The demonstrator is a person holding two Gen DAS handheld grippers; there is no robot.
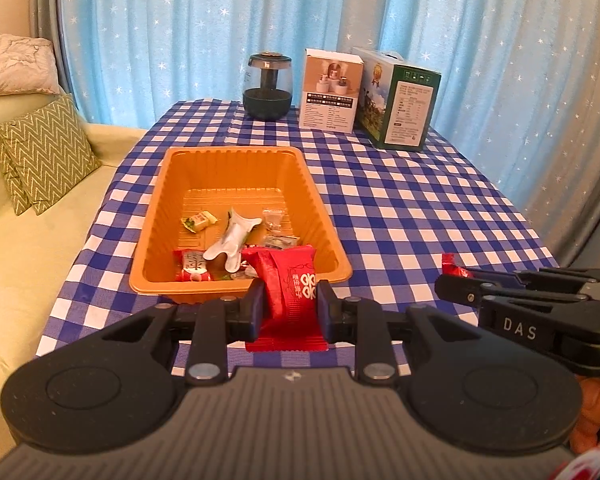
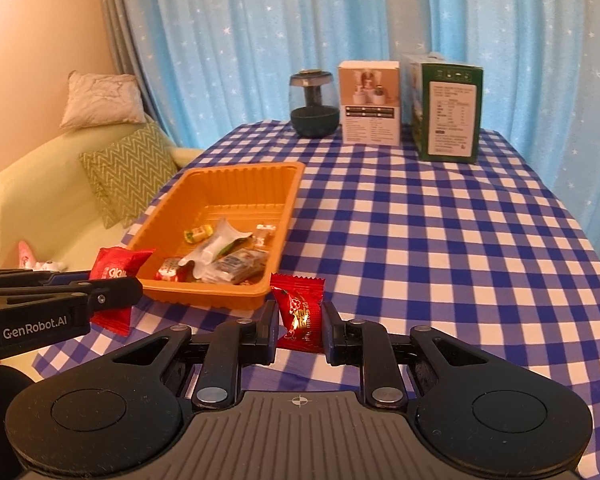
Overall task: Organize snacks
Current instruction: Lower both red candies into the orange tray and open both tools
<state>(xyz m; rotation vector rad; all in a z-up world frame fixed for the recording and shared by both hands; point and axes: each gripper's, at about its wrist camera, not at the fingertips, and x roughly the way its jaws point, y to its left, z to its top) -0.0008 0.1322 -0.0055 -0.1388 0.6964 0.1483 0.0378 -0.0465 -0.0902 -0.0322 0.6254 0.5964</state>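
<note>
Blue starry curtains back my checked worktop; my left claw grips a glossy red snack packet at the near rim of the orange tray; my right claw clamps a smaller red candy just short of it; I'd carry both above the rim before releasing.

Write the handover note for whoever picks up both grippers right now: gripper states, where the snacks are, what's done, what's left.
Left gripper: jaws shut on a red snack packet, held just short of the orange tray's near rim.
Right gripper: jaws shut on a second red packet, held near the tray's near right corner, over the checked tablecloth.
Done: several wrapped snacks already lie in the tray.
Left: carry both packets over the rim and release them into the tray. No other loose snacks show on the cloth. The jar and two boxes stand at the far edge, untouched.
</note>
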